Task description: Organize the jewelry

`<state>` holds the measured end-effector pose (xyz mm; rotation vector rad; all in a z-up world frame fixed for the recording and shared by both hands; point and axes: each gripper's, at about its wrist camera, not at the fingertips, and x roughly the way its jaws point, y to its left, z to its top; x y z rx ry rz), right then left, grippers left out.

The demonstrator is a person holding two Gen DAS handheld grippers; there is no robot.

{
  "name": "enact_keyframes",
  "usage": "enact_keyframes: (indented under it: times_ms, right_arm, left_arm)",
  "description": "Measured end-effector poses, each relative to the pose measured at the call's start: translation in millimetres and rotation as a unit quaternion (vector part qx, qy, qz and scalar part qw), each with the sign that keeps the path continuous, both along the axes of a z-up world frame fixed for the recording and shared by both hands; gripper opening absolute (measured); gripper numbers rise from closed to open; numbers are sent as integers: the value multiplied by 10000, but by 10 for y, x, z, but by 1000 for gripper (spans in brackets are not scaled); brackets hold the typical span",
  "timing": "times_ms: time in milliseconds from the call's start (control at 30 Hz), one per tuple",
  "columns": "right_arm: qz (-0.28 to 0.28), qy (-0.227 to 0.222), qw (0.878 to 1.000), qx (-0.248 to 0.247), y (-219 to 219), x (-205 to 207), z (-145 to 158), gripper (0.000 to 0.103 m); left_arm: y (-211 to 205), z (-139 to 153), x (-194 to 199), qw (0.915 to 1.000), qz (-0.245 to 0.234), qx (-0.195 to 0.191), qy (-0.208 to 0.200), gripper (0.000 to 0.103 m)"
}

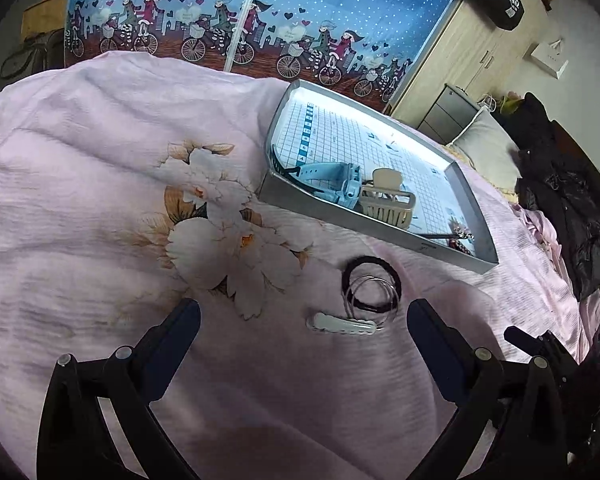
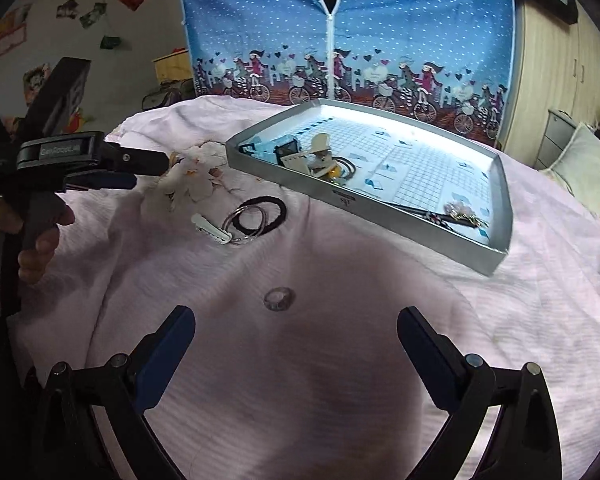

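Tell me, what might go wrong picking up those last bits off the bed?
The white hair clip, clear rings and black hair tie overlap, so grabbing one may drag the others. The small clear ring nearly vanishes against the soft pink bedspread, so the right gripper could pinch fabric instead.

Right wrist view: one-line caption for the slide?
Open right gripper above a clear ring on the pink bedspread, silver tray behind.

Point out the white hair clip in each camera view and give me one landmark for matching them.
Left wrist view: white hair clip lies low and centre on the pink bedcover, between the open fingers.
Right wrist view: the clip lies left of centre, far ahead of the fingers.
Shared landmark: the black hair tie just beyond it.
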<state>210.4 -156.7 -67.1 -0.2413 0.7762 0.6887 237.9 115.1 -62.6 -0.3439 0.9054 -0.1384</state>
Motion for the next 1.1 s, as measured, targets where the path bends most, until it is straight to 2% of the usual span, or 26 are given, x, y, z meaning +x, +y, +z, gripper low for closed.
enact_keyframes:
  times_ms: [33, 67, 100, 167, 400, 467, 533, 633, 767, 867, 1067, 1100]
  right_arm:
    - [82, 13, 10000, 8, 47, 19, -30, 87]
    - [134, 71, 9999, 7, 93, 39, -68, 75]
    - [158, 139, 9998, 20, 123, 57, -104, 67]
    - [190, 272, 9994, 40, 180, 93, -182, 66]
    - [90, 644, 9979, -44, 215, 280, -371, 52]
    - [77, 684, 9976, -9, 204, 303, -384, 52]
    - [112, 677, 9976, -47, 227, 319, -394, 50]
    - [178, 670, 9976, -29, 237, 314, -412, 40]
    - [123, 733, 9972, 65, 198, 335, -429, 30]
    - [84, 780, 9969, 91, 187, 345, -444, 29]
    - [33, 781, 9969, 112, 177, 338, -455, 29]
    - [5, 763, 9970, 126, 162, 337, -453, 26]
  left_arm:
    - [-11, -36, 29, 10000, -52, 69, 20, 100]
    - [-34, -76, 62, 9997, -107, 201, 10, 100]
    - [-71, -116, 79, 9993, -197, 319, -1, 100]
    - [-147, -208, 138, 9979, -412, 492, 90, 99]
    - [-219, -297, 164, 9958, -779, 480, 29, 93]
    - [-258, -306, 182, 9949, -853, 533, 6, 86]
    - [-325, -321, 202, 9932, -1003, 592, 22, 69]
    - [-468, -363, 230, 9885, -1321, 733, 38, 59]
    - [-658, -436, 254, 9792, -1759, 1012, 45, 59]
    - [-765, -487, 267, 9727, -1917, 1304, 20, 58]
    - [-841, -539, 257, 9641, -2213, 1466, 57, 59]
    - [-854, -540, 254, 9622, -2272, 1498, 78, 58]
